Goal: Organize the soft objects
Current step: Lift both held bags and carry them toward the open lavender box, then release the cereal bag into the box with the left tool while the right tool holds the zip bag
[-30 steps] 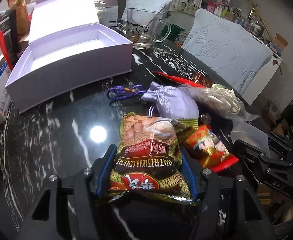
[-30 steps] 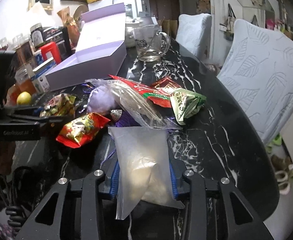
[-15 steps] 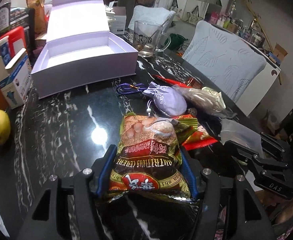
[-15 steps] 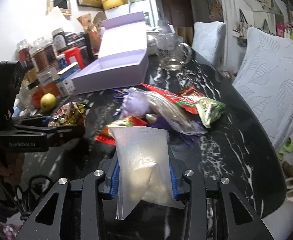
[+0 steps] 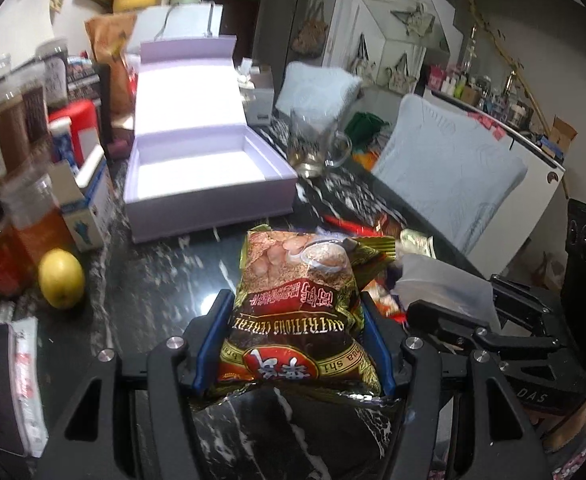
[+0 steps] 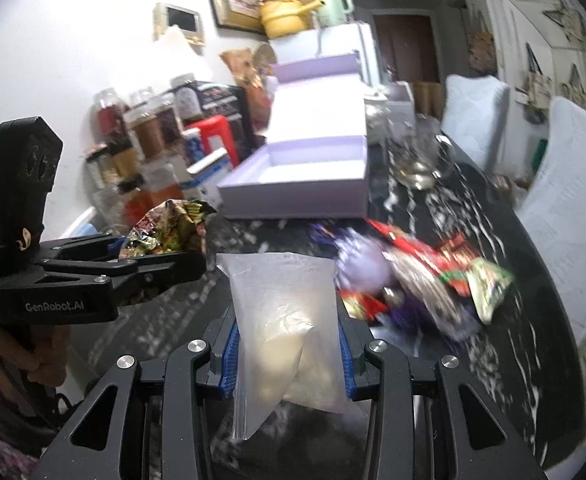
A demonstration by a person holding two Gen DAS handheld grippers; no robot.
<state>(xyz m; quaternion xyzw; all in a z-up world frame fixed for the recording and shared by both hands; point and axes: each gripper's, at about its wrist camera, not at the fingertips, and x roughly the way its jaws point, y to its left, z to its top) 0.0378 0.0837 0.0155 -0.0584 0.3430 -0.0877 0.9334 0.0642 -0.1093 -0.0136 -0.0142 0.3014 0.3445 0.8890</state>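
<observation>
The left gripper is clamped on a cereal packet, a brown, red and gold foil pouch whose lower half sits squeezed between the two blue-lined fingers, while its top end sticks out forward past the fingertips, above the black marble table. From the right wrist camera the same packet shows as crinkled foil poking out beyond the black jaws of the left gripper, held off the tabletop. The right gripper is closed on a clear plastic bag with a pale, lumpy filling; the bag stands between its blue pads, its upper edge reaching past the fingertips and one lower corner hanging down between the finger frames. In the left wrist camera that bag appears just right of the cereal packet, gripped in the right gripper. Ahead of both grippers lies the open lilac box, its lid folded back and its tray showing only white lining; the box sits well beyond both held packets. On the table to the right of the clear bag lies a loose heap: a lilac pouch, a red snack wrapper and a green packet, all blurred. A lemon rests near the table's left edge, and a glass mug stands just right of the box.
</observation>
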